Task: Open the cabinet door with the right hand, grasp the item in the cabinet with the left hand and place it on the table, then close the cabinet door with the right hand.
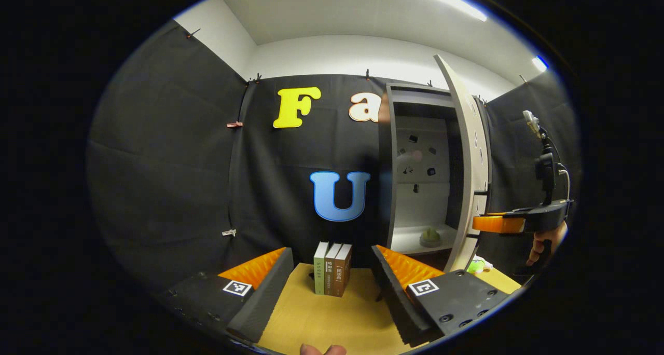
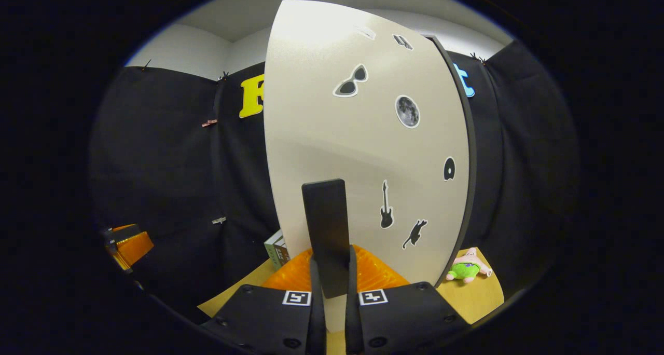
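The cabinet (image 1: 415, 93) stands at the right of the left gripper view with its pale door (image 1: 469, 158) swung open. A small pale green item (image 1: 429, 236) sits on the cabinet's lower shelf. My left gripper (image 1: 329, 254) is open and empty above the wooden table (image 1: 321, 318), left of the cabinet and well short of the item. In the right gripper view, my right gripper (image 2: 332, 280) is shut on the door's black handle (image 2: 326, 225), and the sticker-covered door (image 2: 363, 137) is close ahead. The right gripper (image 1: 493, 223) also appears at the door's edge, held by a hand (image 1: 544, 243).
Three books (image 1: 333, 269) stand upright on the table between my left fingers' line of sight. A green and pink plush toy (image 2: 467, 267) lies on the table by the door's hinge side. The left gripper (image 2: 127, 243) appears at far left.
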A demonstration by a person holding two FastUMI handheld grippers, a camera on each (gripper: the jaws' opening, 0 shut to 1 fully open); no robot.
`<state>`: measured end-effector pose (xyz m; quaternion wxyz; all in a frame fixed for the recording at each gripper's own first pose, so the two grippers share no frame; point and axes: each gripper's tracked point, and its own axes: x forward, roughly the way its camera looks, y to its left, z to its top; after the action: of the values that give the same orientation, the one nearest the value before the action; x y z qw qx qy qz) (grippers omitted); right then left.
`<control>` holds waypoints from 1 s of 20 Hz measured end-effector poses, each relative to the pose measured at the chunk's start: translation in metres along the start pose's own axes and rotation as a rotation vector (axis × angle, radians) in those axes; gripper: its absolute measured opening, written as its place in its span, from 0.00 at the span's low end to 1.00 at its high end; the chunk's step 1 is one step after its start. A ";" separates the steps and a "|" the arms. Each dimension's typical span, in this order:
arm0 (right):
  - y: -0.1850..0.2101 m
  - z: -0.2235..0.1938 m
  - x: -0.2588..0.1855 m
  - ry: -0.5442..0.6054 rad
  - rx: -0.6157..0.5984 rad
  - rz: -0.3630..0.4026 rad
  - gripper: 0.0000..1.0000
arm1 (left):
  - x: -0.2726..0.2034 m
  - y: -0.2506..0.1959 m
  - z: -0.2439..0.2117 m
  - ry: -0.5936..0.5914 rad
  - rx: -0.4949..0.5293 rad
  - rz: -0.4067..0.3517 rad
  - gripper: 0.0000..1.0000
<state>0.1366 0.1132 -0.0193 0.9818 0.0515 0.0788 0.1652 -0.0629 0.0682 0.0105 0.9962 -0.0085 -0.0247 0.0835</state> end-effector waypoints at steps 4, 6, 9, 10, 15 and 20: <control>-0.008 0.000 -0.009 0.000 0.013 -0.023 0.18 | 0.006 -0.015 0.003 -0.009 -0.001 -0.027 0.94; -0.014 0.000 -0.013 0.006 0.018 -0.041 0.18 | 0.009 -0.021 0.002 -0.010 -0.010 -0.041 0.94; -0.022 0.001 -0.019 0.005 0.007 -0.076 0.18 | 0.013 -0.031 0.001 -0.009 -0.027 -0.063 0.94; -0.026 0.001 -0.022 0.002 -0.002 -0.093 0.18 | 0.014 -0.033 0.000 -0.008 -0.028 -0.070 0.94; -0.044 0.000 -0.029 -0.002 -0.005 -0.194 0.17 | 0.019 -0.044 -0.003 -0.005 -0.037 -0.093 0.94; -0.074 0.003 -0.037 -0.032 -0.080 -0.317 0.16 | 0.023 -0.052 -0.010 0.013 -0.020 -0.120 0.94</control>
<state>0.1264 0.0308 -0.0212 0.9979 0.0021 0.0635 0.0104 -0.0307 0.0207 0.0029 0.9994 -0.0176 -0.0197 0.0232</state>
